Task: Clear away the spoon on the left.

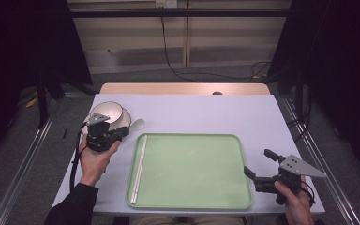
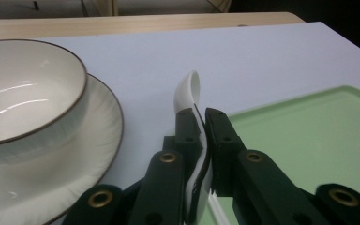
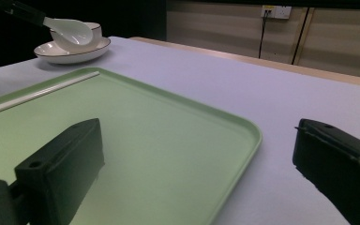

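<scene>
We judge the white spoon (image 2: 190, 93) light, rigid, glazed and slippery, likely ceramic, so chippable if dropped; the handle is the sensible place to pinch it, and that is where the left claw (image 2: 201, 123) grips it, jaws narrow. It is a short soup spoon with a deep rounded scoop, plain glossy white. It sits left of centre in the high view, between the bowl (image 1: 108, 112) on its plate (image 1: 125, 117) and the green tray (image 1: 192, 197). The right claw (image 1: 255, 165) rests wide and empty at lower right.
</scene>
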A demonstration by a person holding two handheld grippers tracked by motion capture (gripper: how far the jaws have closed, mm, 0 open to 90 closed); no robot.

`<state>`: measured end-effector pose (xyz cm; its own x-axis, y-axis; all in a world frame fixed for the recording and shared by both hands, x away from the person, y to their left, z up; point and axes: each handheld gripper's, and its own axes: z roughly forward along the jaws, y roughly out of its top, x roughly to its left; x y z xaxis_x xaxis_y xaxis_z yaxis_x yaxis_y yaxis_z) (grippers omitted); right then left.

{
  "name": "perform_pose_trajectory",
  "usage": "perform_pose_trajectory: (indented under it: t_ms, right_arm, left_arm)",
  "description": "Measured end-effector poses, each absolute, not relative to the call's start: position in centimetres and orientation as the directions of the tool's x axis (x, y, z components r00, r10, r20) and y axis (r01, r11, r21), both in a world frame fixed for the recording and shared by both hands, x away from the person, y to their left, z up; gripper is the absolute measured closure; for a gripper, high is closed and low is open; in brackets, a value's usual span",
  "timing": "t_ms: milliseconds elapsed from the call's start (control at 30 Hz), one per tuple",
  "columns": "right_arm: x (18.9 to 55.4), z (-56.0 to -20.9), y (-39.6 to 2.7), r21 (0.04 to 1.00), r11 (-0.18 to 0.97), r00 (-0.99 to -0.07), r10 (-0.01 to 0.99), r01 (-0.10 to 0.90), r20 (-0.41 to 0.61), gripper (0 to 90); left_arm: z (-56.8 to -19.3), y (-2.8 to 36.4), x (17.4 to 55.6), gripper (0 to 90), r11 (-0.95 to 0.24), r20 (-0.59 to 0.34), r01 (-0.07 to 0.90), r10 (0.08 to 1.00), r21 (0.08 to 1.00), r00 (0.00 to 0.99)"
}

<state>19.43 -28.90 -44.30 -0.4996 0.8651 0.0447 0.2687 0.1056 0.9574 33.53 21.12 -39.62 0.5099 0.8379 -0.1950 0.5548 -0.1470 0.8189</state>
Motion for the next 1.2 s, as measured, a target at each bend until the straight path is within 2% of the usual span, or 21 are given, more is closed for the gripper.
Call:
perform_pose_trajectory:
  t_ms: [533,1200]
  right_arm:
    - [19.5,-44.3,-28.9,0.956,0.109,-0.502,0.863,0.272,0.044,2.0]
    - [19.5,-44.3,-28.9,0.957,0.109,-0.503,0.863,0.27,0.044,2.0]
  left_arm:
    - [-41.1,18.0,33.0,84.8,-0.19,-0.202,0.576,0.812,0.795,0.547]
    - [-43.1,15.1,32.9,84.8,-0.214,-0.213,0.611,0.808,0.762,0.549]
